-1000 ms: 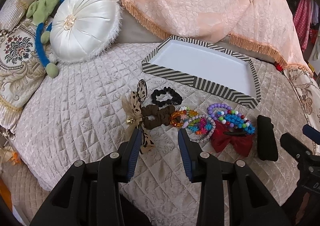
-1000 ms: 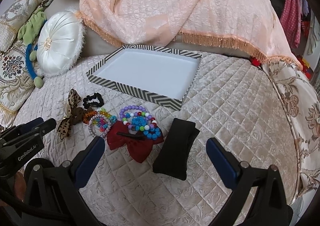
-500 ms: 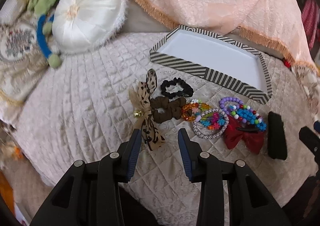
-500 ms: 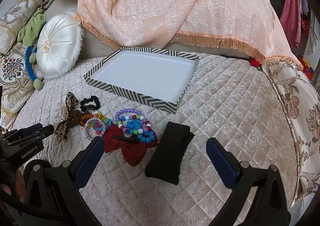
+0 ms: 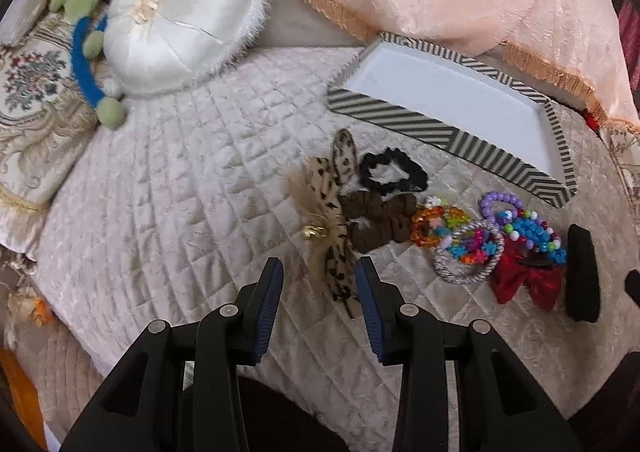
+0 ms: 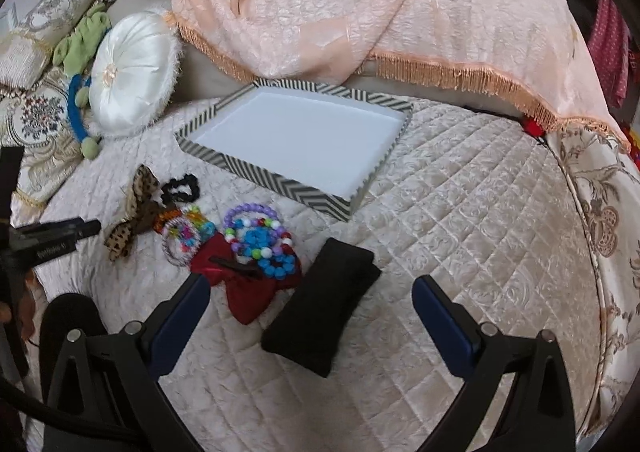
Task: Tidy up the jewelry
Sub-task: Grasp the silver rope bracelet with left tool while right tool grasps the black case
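A striped tray (image 5: 436, 132) with a white floor stands on the quilted bed; it also shows in the right wrist view (image 6: 280, 182). In front of it lie a leopard-print bow (image 5: 334, 228), a black scrunchie (image 5: 394, 172), a brown scrunchie (image 5: 380, 222), several bead bracelets (image 5: 520, 224), a red bow (image 5: 524, 282) and a black pouch (image 6: 322, 308). My left gripper (image 5: 319, 272) is open, its fingers either side of the leopard bow's lower tail. My right gripper (image 6: 310, 288) is wide open above the black pouch and the red bow (image 6: 244, 288).
A round white cushion (image 5: 180, 12), a green and blue soft toy (image 5: 86, 52) and embroidered pillows (image 5: 32, 92) lie at the left. A peach fringed cloth (image 6: 360, 4) is draped behind the tray. The bed's edge curves at the right (image 6: 580, 212).
My left gripper has moved left and forward, so the leopard bow's tail now lies between its fingers. My right gripper has drawn slightly back from the pouch. Both stay open.
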A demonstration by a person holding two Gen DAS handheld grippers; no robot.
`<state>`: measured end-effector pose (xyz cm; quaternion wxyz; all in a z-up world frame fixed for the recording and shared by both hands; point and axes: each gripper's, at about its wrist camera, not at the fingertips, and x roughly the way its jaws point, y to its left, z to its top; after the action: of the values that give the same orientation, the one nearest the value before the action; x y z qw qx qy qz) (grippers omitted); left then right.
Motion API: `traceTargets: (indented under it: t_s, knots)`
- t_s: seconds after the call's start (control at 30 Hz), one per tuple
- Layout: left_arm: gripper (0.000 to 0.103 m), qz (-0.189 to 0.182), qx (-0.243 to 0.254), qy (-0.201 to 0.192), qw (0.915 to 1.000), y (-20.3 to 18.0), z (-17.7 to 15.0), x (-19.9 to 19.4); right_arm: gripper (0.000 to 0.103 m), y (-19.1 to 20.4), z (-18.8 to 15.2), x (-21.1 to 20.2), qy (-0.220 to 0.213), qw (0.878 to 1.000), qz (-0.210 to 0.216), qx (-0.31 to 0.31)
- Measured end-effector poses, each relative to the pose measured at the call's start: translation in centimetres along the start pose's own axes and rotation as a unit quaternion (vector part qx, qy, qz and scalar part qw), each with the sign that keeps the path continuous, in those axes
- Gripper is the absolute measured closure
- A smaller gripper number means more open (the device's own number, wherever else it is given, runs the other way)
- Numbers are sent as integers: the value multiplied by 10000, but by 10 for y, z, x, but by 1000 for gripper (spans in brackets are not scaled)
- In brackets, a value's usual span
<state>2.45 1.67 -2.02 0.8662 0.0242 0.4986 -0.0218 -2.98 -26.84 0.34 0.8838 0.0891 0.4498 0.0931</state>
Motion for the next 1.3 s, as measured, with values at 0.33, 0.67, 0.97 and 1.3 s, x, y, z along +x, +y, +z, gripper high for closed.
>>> traceTargets:
  t_s: [0.33, 0.67, 0.97, 1.3]
  knots:
    - [75, -704, 686, 141, 9951, -45, 7, 14, 9, -26, -13, 16, 294, 9994, -29, 194]
    - [75, -1022, 1352, 101, 9855, -68, 17, 32, 10, -30, -13, 36, 533, 9968, 197, 556]
    - [75, -1528, 1661, 502, 9729, -77, 22, 54, 10, -27, -12, 44, 656, 9965, 218, 480]
    - [103, -1760, 1397, 483, 9732, -73, 19, 54, 65, -25, -20, 67, 944, 9923, 519, 609]
